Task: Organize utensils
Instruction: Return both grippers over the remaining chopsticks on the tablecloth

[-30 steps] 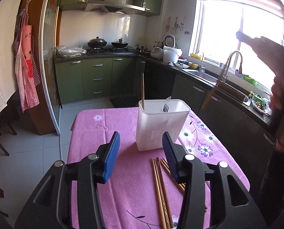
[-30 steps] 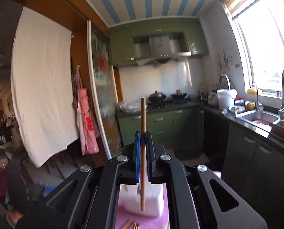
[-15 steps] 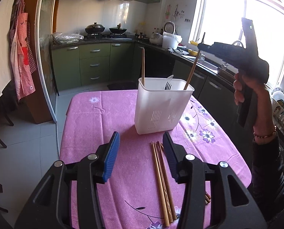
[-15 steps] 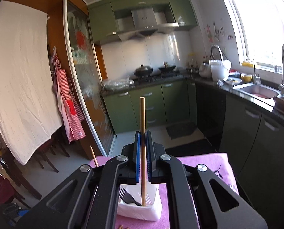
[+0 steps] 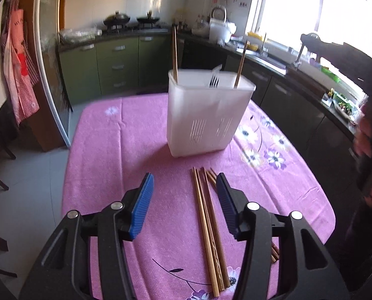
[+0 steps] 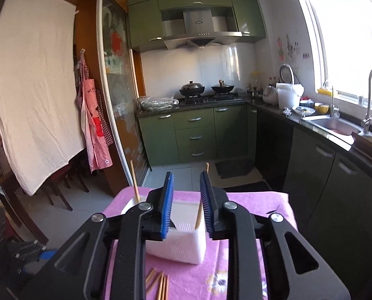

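A white utensil holder [image 5: 206,115] stands on the pink tablecloth [image 5: 126,135]. It holds a fork [image 5: 214,81], a chopstick at its left corner [image 5: 175,52] and one at its right [image 5: 241,62]. Several wooden chopsticks [image 5: 208,212] lie on the cloth between my left gripper's fingers. My left gripper [image 5: 184,200] is open and empty, low over them. My right gripper [image 6: 186,200] is open and empty above the holder [image 6: 178,240], with the right chopstick [image 6: 199,215] standing free between its jaws. It also shows as a dark shape in the left wrist view [image 5: 336,57].
The table ends close behind the holder and on both sides. Green kitchen cabinets [image 6: 193,135], a stove with pans and a counter with a sink [image 6: 336,125] run behind and to the right. Dark chairs [image 6: 61,182] stand at the left.
My right gripper has opened and let go of the chopstick, which now stands in the holder's right side. My left gripper has dropped lower and closer to the chopsticks on the cloth.
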